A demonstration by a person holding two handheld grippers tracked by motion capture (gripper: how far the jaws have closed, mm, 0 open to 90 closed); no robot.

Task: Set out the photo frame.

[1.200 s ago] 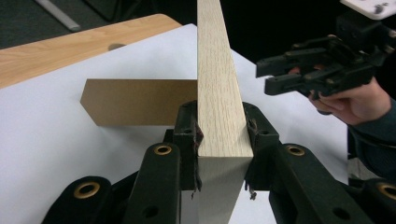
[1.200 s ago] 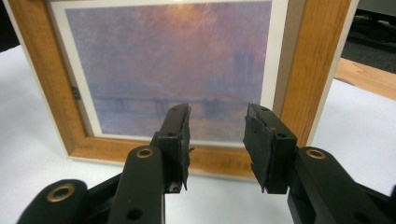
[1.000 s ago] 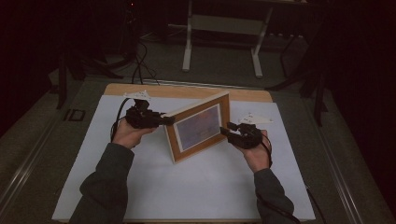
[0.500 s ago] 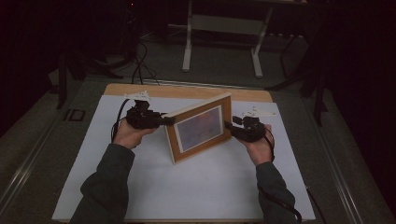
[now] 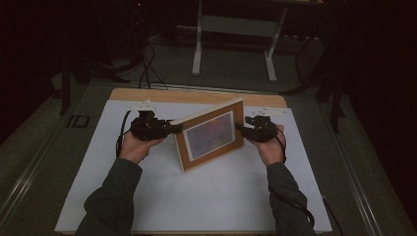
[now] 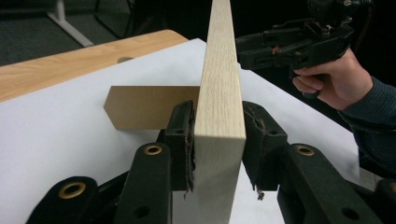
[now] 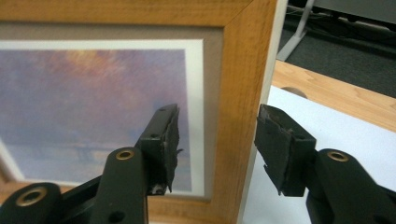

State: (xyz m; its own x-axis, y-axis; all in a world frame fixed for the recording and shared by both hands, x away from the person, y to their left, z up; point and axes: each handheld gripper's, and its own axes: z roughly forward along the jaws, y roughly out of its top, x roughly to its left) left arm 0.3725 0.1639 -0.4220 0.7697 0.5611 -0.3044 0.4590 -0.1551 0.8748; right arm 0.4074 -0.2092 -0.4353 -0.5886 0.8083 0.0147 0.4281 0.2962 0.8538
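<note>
White sheet [image 5: 196, 196] is covering most of the wooden table [image 5: 147, 95], whose bare strip is showing along the far edge; a metal stand [image 5: 236, 29] is sitting on the dark floor beyond, with cables [image 5: 147, 69] trailing beside it. Picture frame [image 5: 209, 133] is standing upright mid-sheet, angled, picture facing the person — a purple-orange sky print behind a grey mat. Its cardboard easel back [image 6: 144, 107] is sticking out behind and resting on the sheet, which is what's propping it. Left gripper [image 5: 167, 129] is sitting at the frame's left edge: in the left gripper view the wood edge is running between the two pads [image 6: 180, 135], the near pad is looking in contact, a thin gap is showing on the other side — jaws have just been opening, so it's straddling the edge rather than clamping. Right gripper [image 5: 243, 129] is hovering just off the frame's right edge; its jaws have just been opening too, standing apart either side of the right rail in the right gripper view, pads [image 7: 280, 140] not touching wood. Nothing else is crowding the frame — the sheet around it is the only surface in reach.
</note>
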